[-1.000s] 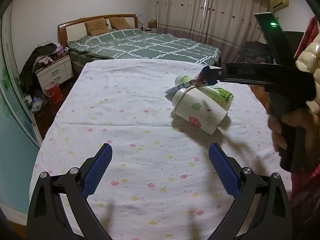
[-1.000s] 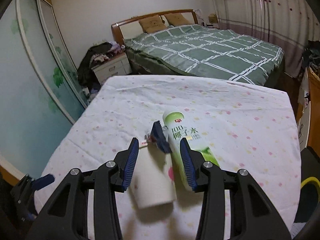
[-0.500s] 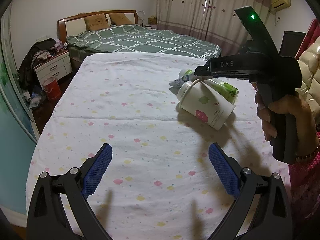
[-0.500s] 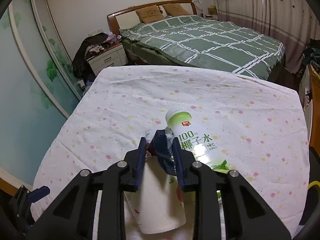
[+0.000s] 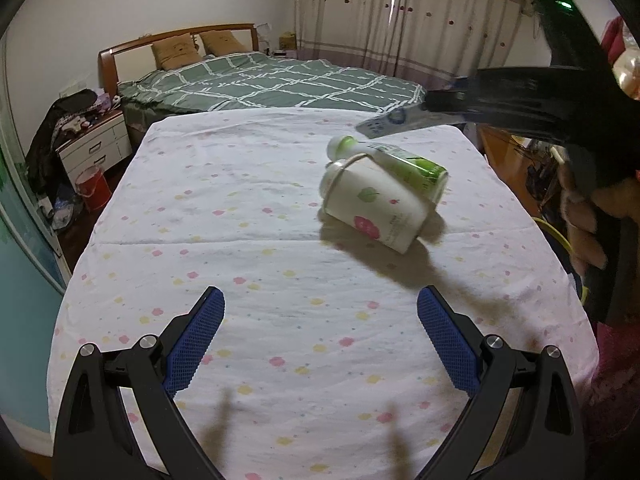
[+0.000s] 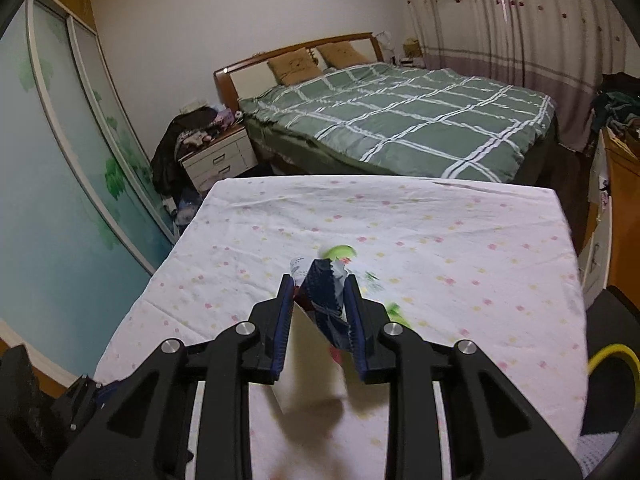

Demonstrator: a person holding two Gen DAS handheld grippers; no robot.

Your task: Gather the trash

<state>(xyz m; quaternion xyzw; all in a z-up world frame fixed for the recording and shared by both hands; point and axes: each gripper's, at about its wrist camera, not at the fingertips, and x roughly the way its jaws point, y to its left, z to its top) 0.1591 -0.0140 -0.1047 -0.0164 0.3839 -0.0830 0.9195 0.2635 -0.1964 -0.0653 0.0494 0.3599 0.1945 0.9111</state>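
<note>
My right gripper [image 6: 318, 284] is shut on a dark blue crinkled wrapper [image 6: 326, 300] and holds it in the air above the table. In the left wrist view the same wrapper [image 5: 394, 122] sticks out of the right gripper [image 5: 430, 106], clear of the cloth. Below it a white paper cup [image 5: 376, 208] with a red flower print lies on its side. A green and white drink bottle [image 5: 400, 160] lies against the cup. My left gripper [image 5: 320, 320] hovers open over the near part of the tablecloth with nothing between its fingers.
The table [image 5: 240, 220] wears a white cloth with small flower dots. Beyond it stand a green checked bed [image 5: 280, 84], a white nightstand [image 5: 94, 148] and a red bucket [image 5: 92, 188]. A yellow rim [image 6: 612, 354] shows past the table's right edge. A hand [image 5: 584, 224] grips the right tool.
The right gripper's jaws closed on the blue wrapper, which lay by the cup and bottle, and carried it up off the cloth. The left gripper stayed put, open.
</note>
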